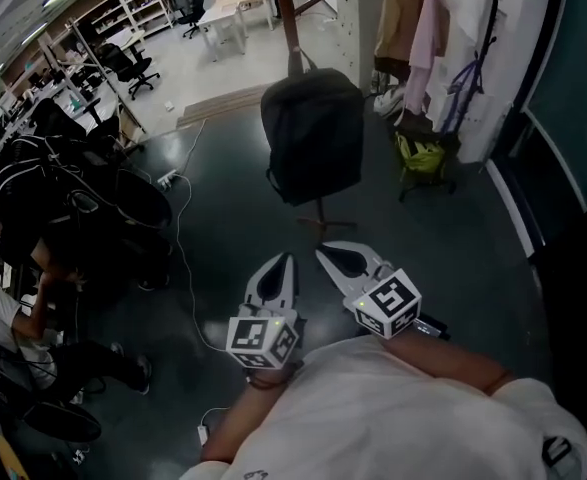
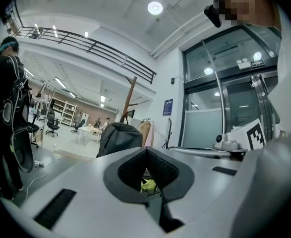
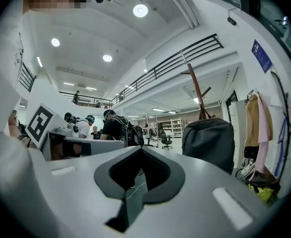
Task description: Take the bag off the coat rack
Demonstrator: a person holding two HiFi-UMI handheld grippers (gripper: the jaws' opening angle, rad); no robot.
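While the bag (image 1: 313,133) hangs on the rack (image 1: 286,13) at upper centre of the head view, nothing is touching it. It looks hung by its top loop (image 1: 298,63) against the pole, body clear of the floor (image 1: 223,218), rack foot (image 1: 321,218) just below it.

Left hand-held gripper (image 1: 285,263) and right hand-held gripper (image 1: 328,255) sit at lower centre, close to the person's body, well apart from the bag. Both have jaws closed tip to tip with nothing between them. The bag shows in the left gripper view (image 2: 118,138) and the right gripper view (image 3: 208,143), so both point roughly at it.

My read: approach not started, jaws need opening first.

Risks from here:
- Pulling the bag outward rather than up: the loop could stay caught and tip the rack, since the foot looks small.
- Gripping the bag's fabric instead of the loop or a strap: jaws may slip and the bag drops.
- Garments (image 1: 413,18) and a yellow-green bag (image 1: 420,155) at upper right are near; a swinging bag could clip them.
- Cable (image 1: 183,258) on the floor at left is a trip hazard when stepping in.
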